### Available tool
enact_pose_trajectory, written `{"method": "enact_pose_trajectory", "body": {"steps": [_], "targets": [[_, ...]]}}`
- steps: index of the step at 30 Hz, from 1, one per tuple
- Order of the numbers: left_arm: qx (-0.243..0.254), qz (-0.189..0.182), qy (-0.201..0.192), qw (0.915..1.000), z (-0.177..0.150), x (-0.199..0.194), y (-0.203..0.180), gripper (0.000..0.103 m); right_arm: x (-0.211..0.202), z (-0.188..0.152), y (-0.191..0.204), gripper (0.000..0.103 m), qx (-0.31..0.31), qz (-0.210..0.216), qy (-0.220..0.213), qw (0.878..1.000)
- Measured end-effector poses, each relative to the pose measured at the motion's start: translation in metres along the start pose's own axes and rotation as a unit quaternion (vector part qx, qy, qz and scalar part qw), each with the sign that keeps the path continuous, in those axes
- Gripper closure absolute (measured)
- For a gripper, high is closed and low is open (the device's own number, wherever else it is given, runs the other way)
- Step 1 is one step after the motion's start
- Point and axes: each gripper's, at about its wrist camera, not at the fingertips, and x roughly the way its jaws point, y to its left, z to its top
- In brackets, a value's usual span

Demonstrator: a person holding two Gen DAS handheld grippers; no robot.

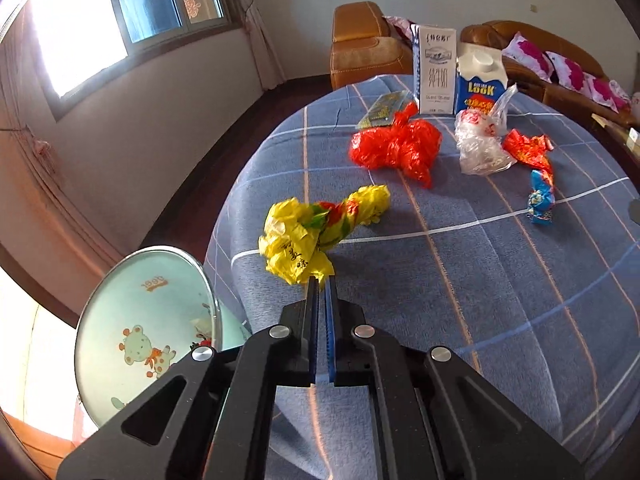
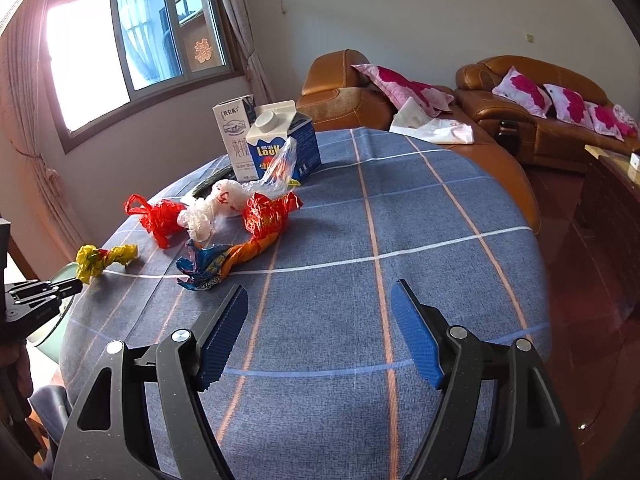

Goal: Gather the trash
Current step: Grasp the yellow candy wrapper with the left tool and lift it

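On the checked cloth (image 2: 420, 240), the left gripper (image 1: 320, 280) pinches a yellow bag (image 1: 308, 236) beside a bin (image 1: 148, 320); right gripper (image 2: 320, 300) gapes empty, wrappers (image 2: 224, 260) ahead.

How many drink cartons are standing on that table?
2, side by side at the table's far edge: a tall white milk carton and a shorter blue carton with a round white cap. More could hide behind them.

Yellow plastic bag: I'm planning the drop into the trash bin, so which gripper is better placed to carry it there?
Left. The left gripper is shut on the yellow plastic bag, beside the trash bin. The right gripper is open and empty, farther away.
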Motion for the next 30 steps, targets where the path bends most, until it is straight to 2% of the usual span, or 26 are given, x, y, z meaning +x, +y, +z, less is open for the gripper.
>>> {"method": "enact_pose_trajectory", "body": {"steps": [7, 11, 13, 14, 15, 16, 17, 27, 28, 29, 30], "targets": [[0.02, -0.001, -0.041, 0.999, -0.002, -0.029, 0.001, 0.103, 0.004, 0.011, 0.009, 0.03, -0.011, -0.001, -0.001, 1.0], [0.015, -0.012, -0.03, 0.9993, -0.004, -0.021, 0.003, 0.102, 0.009, 0.022, 0.015, 0.03, -0.02, -0.002, -0.002, 1.0], [0.002, -0.013, -0.028, 0.9995, -0.006, -0.017, 0.007, 0.098, 0.009, 0.025, 0.018, 0.03, -0.025, -0.001, -0.004, 1.0], [-0.002, -0.017, -0.026, 0.9995, -0.008, -0.015, 0.008, 0.087, 0.009, 0.024, 0.019, 0.03, -0.025, 0.001, -0.004, 1.0], [-0.005, -0.016, -0.024, 0.9996, -0.009, -0.013, 0.008, 0.062, 0.009, 0.023, 0.019, 0.03, -0.025, 0.001, -0.004, 1.0], [-0.011, -0.01, -0.024, 0.9996, -0.011, -0.011, 0.01, 0.048, 0.01, 0.022, 0.019, 0.03, -0.024, 0.002, -0.002, 1.0], [-0.015, -0.006, -0.024, 0.9996, -0.012, -0.01, 0.011, 0.038, 0.011, 0.02, 0.018, 0.03, -0.023, 0.002, -0.001, 1.0], [-0.037, -0.019, -0.006, 0.9991, -0.006, 0.016, 0.005, 0.042, 0.014, 0.011, 0.003, 0.03, -0.004, 0.0, 0.009, 1.0], [-0.036, -0.019, -0.007, 0.9991, -0.005, 0.019, 0.004, 0.05, 0.014, 0.011, 0.003, 0.03, -0.003, 0.0, 0.009, 1.0], [-0.036, -0.023, -0.002, 0.9991, -0.005, 0.023, 0.004, 0.072, 0.014, 0.012, 0.003, 0.03, -0.004, 0.0, 0.009, 1.0], [-0.046, -0.034, 0.001, 0.9984, -0.005, 0.025, 0.007, 0.072, 0.014, 0.013, 0.002, 0.03, -0.004, 0.0, 0.009, 1.0]]}}
